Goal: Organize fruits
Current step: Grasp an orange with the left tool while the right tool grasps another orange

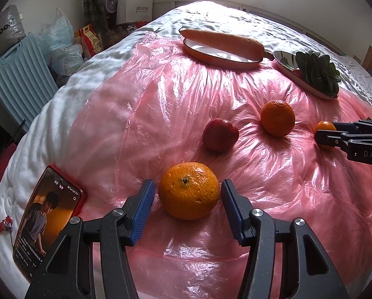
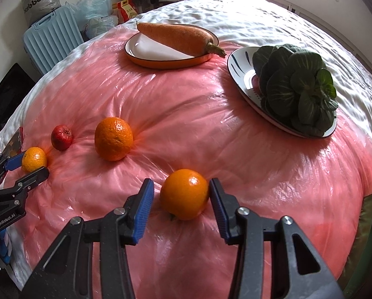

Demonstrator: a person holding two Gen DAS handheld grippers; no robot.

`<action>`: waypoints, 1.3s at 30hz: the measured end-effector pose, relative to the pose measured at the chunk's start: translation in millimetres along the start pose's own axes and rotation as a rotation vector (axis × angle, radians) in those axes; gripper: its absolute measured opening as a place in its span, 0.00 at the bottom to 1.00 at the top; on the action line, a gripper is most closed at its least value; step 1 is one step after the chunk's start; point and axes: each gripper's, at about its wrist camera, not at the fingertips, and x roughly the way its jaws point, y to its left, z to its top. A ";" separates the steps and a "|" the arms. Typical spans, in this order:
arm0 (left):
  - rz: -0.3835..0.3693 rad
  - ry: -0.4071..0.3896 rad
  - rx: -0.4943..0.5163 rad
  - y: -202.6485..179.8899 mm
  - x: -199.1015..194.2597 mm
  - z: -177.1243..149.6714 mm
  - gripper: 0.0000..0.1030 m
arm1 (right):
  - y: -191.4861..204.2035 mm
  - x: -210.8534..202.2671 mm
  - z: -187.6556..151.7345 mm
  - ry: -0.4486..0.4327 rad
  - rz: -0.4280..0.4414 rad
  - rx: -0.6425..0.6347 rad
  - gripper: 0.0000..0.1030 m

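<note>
On a pink plastic sheet (image 1: pixel 161 114) over a bed lie several fruits. My left gripper (image 1: pixel 187 194) is open around a rough-skinned orange (image 1: pixel 188 190), its pads not pressing it; it shows in the right wrist view too (image 2: pixel 34 159). My right gripper (image 2: pixel 181 195) is open around a smooth small orange (image 2: pixel 184 193), also seen in the left wrist view (image 1: pixel 324 127). Between them lie a red apple (image 1: pixel 220 134) (image 2: pixel 61 137) and another orange (image 1: pixel 277 117) (image 2: pixel 113 138).
An orange-rimmed plate (image 2: pixel 161 62) holds a carrot (image 2: pixel 176 37) at the back. A white plate (image 2: pixel 238 74) holds a leafy green (image 2: pixel 295 87) at right. A red-cased phone (image 1: pixel 43 219) lies at the left. A blue suitcase (image 1: pixel 19 79) and bags stand beside the bed.
</note>
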 end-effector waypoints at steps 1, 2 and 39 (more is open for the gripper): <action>-0.002 0.001 0.000 0.3 0.5 -0.2 0.48 | -0.5 1.3 0.4 0.004 -0.004 0.001 0.53; -0.003 0.002 0.000 0.4 0.9 -0.3 0.48 | -1.1 2.5 0.6 0.008 -0.008 0.002 0.52; -0.061 -0.040 0.028 6.4 -34.8 -15.8 0.38 | 26.5 -39.9 -22.1 -0.036 0.030 0.024 0.42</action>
